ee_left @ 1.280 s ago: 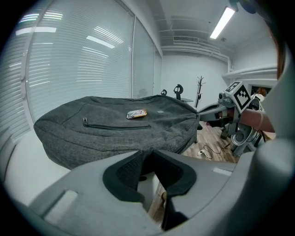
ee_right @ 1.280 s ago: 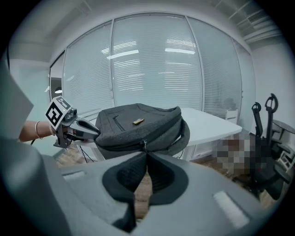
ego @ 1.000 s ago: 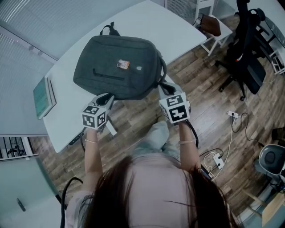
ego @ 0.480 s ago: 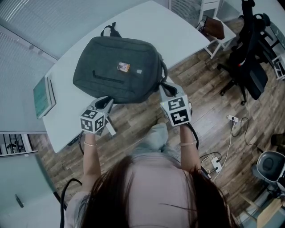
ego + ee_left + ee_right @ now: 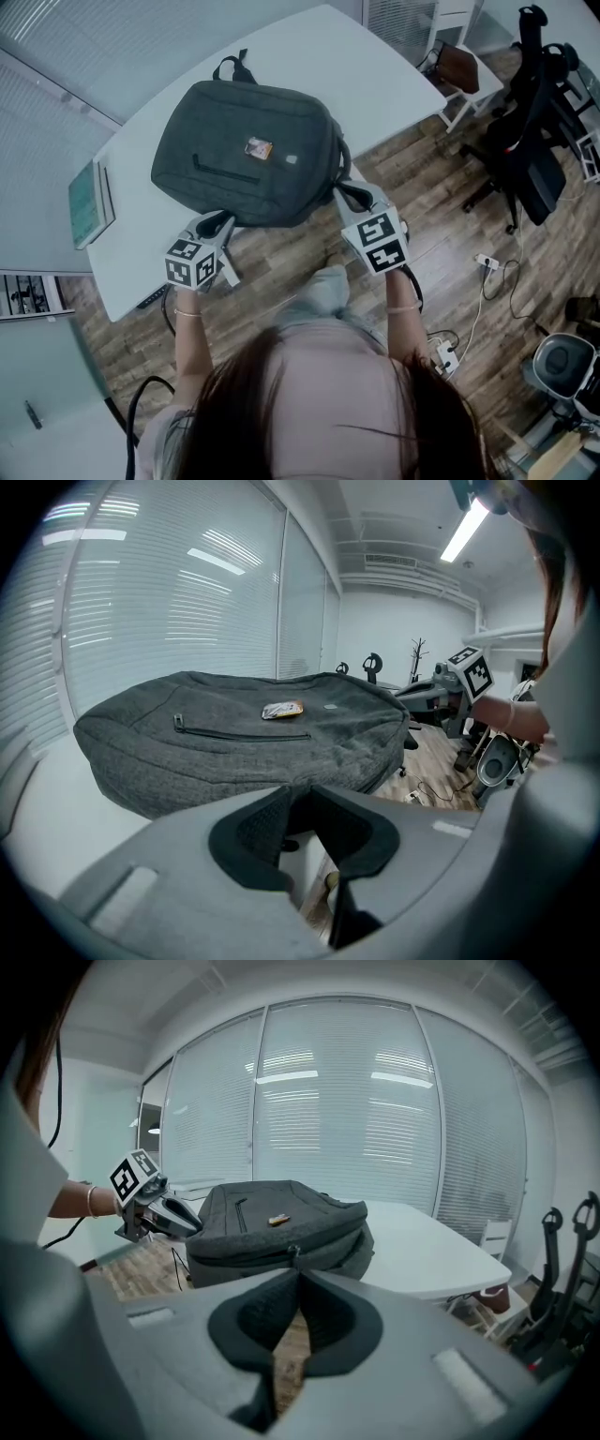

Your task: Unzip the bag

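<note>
On a white tabletop [image 5: 375, 75] in a glass-walled office, the grey bag [image 5: 253, 169] we mean to unzip lies flat and closed. Its near side reaches the tabletop's edge at 6 o'clock, and a book [image 5: 91, 202] lies well apart at its 9 o'clock. We hold the left tongs [image 5: 217, 222] at the bag's 7 o'clock, tips slightly parted and gripping nothing. The right tongs [image 5: 355, 192] sit at its 4 o'clock, clenched tip to tip on empty air. Straight ahead of the right tongs, on the bag's side, hangs the small zip pull [image 5: 292, 1252], untouched. We judge the work not yet begun. The danger from here lies in that pull: it is small and sits against soft cloth, so tongs closing a shade off could pinch fabric or slip free. With neither tongs steadying the bag, a tug along the zip could also drag the whole bag over the 6 o'clock edge toward the floor. Against the picture of a second ago, little differs. The bag lies where it lay, and both tongs hang a touch lower in our view, toward 6 o'clock, at the same two corners.
</note>
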`<action>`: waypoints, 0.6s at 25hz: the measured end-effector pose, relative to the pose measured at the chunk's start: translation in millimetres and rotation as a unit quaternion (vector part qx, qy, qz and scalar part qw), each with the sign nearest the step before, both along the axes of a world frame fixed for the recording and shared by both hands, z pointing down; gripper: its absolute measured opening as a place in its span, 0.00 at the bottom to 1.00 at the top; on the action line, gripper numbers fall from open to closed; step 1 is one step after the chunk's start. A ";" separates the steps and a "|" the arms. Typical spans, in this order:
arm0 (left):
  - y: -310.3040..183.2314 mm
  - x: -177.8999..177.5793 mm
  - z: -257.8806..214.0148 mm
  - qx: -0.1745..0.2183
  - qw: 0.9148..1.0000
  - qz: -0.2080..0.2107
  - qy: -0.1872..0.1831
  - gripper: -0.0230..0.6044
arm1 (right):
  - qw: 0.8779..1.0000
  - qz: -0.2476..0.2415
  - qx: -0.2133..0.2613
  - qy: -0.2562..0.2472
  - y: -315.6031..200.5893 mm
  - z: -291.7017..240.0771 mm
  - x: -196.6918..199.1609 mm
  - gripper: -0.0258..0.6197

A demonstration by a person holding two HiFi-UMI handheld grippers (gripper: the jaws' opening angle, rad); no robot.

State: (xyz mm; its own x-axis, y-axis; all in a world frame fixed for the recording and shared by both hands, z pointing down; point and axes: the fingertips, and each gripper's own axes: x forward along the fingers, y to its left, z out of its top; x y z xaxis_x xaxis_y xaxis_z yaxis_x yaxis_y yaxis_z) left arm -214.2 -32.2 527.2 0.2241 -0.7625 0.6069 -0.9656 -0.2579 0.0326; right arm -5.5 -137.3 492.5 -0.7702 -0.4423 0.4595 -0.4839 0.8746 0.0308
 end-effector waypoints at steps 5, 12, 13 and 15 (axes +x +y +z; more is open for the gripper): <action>-2.3 4.3 -3.4 0.003 0.999 -0.035 0.014 0.16 | 0.999 -0.033 -0.021 -0.012 0.7 -0.4 2.7 0.05; -11.4 -0.4 -23.3 0.050 0.989 -0.114 0.080 0.15 | 0.994 -0.103 -0.035 0.005 2.9 -0.6 -6.0 0.05; -15.8 0.8 -29.4 0.062 0.987 -0.119 0.087 0.15 | 0.993 -0.112 -0.037 0.007 3.5 -1.3 -7.3 0.05; -25.5 7.0 -41.4 0.077 0.986 -0.117 0.091 0.16 | 0.991 -0.127 -0.047 0.006 5.6 -1.9 -8.9 0.05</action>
